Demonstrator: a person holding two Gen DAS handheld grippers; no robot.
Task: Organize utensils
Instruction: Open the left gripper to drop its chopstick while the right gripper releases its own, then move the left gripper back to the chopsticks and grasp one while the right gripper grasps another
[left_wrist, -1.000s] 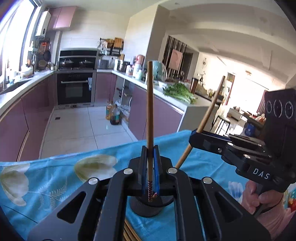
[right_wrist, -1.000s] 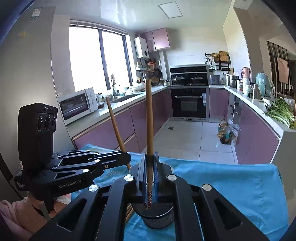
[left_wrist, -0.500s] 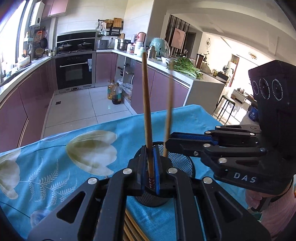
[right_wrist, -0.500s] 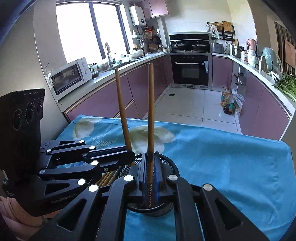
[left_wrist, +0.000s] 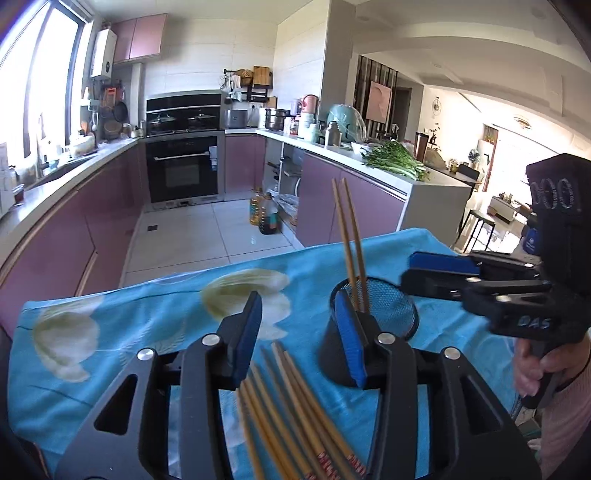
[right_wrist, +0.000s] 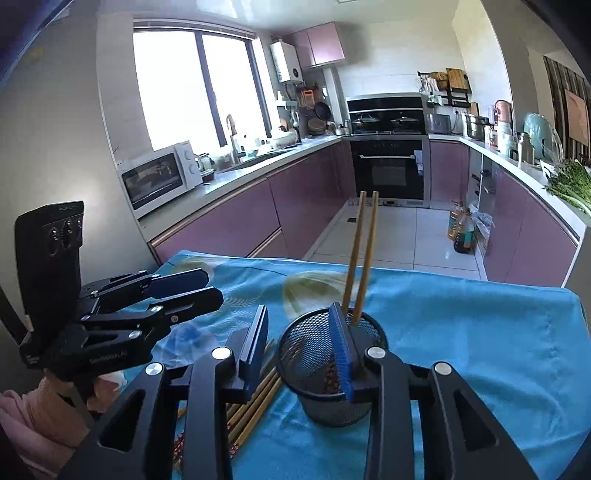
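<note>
Two wooden chopsticks (left_wrist: 351, 240) (right_wrist: 360, 258) stand leaning in a black mesh cup (left_wrist: 388, 306) (right_wrist: 314, 362) on the blue cloth. Several more chopsticks (left_wrist: 288, 406) (right_wrist: 255, 402) lie loose on the cloth to the cup's left. My left gripper (left_wrist: 299, 332) hangs over the loose chopsticks, its jaws opening with nothing held between them. My right gripper (right_wrist: 297, 343) is just behind the cup's near rim, its jaws also opening and holding nothing. Each gripper shows in the other's view: the right gripper (left_wrist: 417, 275) beside the cup, the left gripper (right_wrist: 199, 288) at the left.
The table wears a blue flowered cloth (left_wrist: 147, 314) and ends at a far edge toward the kitchen floor. A person's hand (left_wrist: 535, 369) holds the right gripper's handle. Purple cabinets, an oven (right_wrist: 388, 166) and a microwave (right_wrist: 159, 177) stand far behind.
Both grippers were shut on one upright chopstick each above the cup. Both have let go and spread their jaws, and the two chopsticks now stand in the cup. Both grippers have sunk lower.
</note>
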